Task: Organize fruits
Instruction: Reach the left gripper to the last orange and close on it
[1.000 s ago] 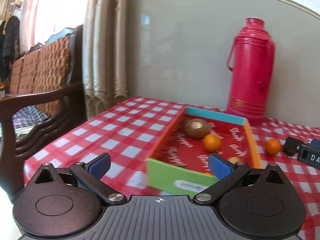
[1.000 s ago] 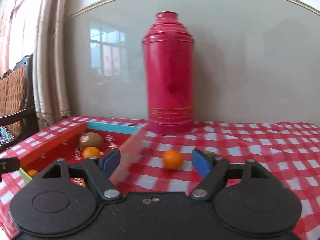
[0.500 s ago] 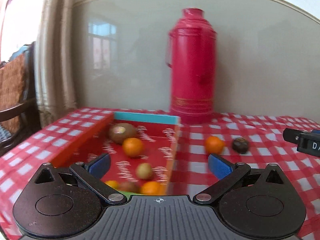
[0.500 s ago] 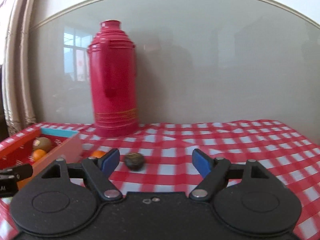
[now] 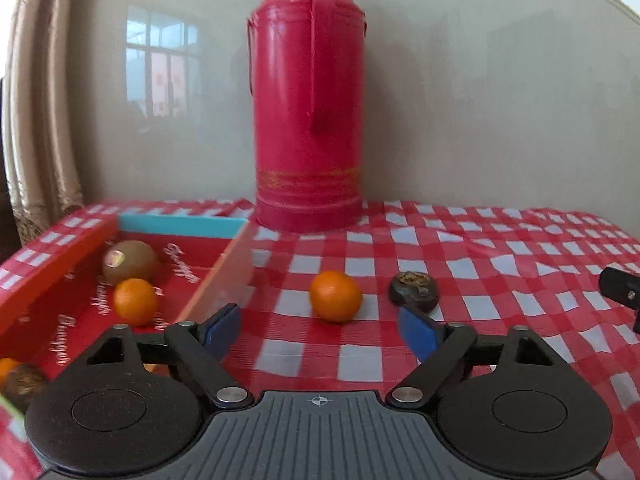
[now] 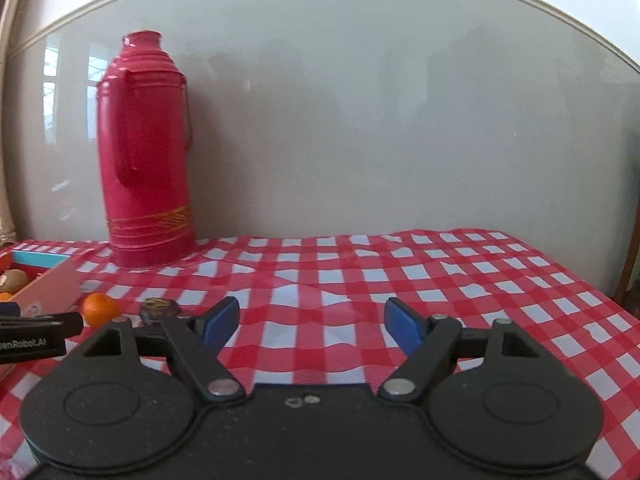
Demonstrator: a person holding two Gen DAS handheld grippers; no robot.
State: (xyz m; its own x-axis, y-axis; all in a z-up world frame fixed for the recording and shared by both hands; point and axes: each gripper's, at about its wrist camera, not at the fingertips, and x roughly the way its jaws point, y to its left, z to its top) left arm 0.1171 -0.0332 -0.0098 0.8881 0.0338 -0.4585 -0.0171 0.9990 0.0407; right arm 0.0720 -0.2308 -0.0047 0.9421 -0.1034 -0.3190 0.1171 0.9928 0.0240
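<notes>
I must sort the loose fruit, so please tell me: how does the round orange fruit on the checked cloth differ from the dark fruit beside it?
The round orange fruit is bright, smooth and bigger; the dark wrinkled fruit is brownish-black, rough and flatter. Both lie on the red-and-white checked cloth, outside the red cardboard box.

Right gripper [image 6: 312,322], jaws apart over checked cloth [image 6: 360,272]; orange [image 6: 100,310] and perhaps a dark fruit [image 6: 158,308] far left.

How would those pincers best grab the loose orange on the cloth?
Across the middle of the orange, one pad on each flank, coming from the near side with the left gripper. It is round, sits free between tray and dark fruit, and the closing jaws already frame it.
</notes>
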